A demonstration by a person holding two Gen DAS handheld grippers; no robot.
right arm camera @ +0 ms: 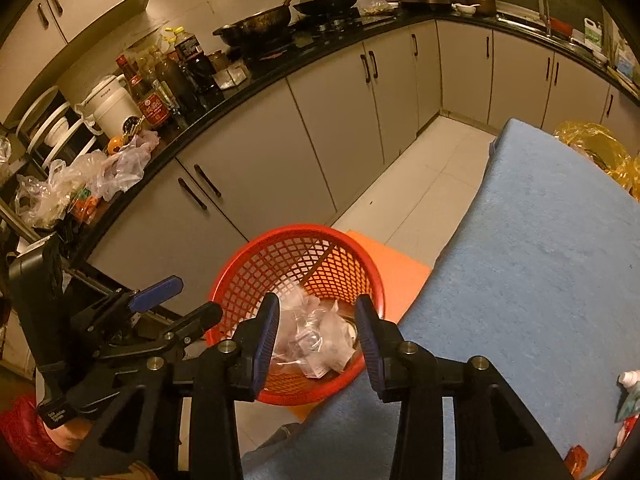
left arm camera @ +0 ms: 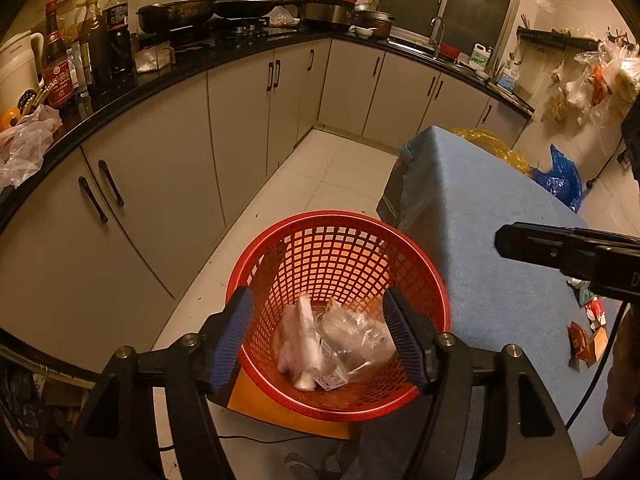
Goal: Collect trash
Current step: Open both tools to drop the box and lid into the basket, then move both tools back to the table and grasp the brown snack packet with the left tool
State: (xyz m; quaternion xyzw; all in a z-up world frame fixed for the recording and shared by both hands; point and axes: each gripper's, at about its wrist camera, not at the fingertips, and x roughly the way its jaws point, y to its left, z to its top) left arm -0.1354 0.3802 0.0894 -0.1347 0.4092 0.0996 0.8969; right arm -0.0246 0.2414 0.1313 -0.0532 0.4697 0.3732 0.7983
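Both the left gripper (left arm camera: 322,338) and right gripper (right arm camera: 316,338) are hanging released over the red basket (left arm camera: 420,276), plastic trash (left arm camera: 340,340) lying inside. Only the left view is showing wrappers (left arm camera: 588,336) at 3 o'clock on the blue table (left arm camera: 480,220).

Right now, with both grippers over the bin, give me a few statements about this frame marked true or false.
1. The red basket holds crumpled clear plastic. True.
2. The left gripper is clamped on a bottle. False: its jaws stand apart with nothing between them.
3. The right gripper is open above the basket. True.
4. The basket stands on the blue-covered table. False: it stands beside the table, on an orange surface.
5. All the wrappers are binned. False: some wrappers lie on the table.
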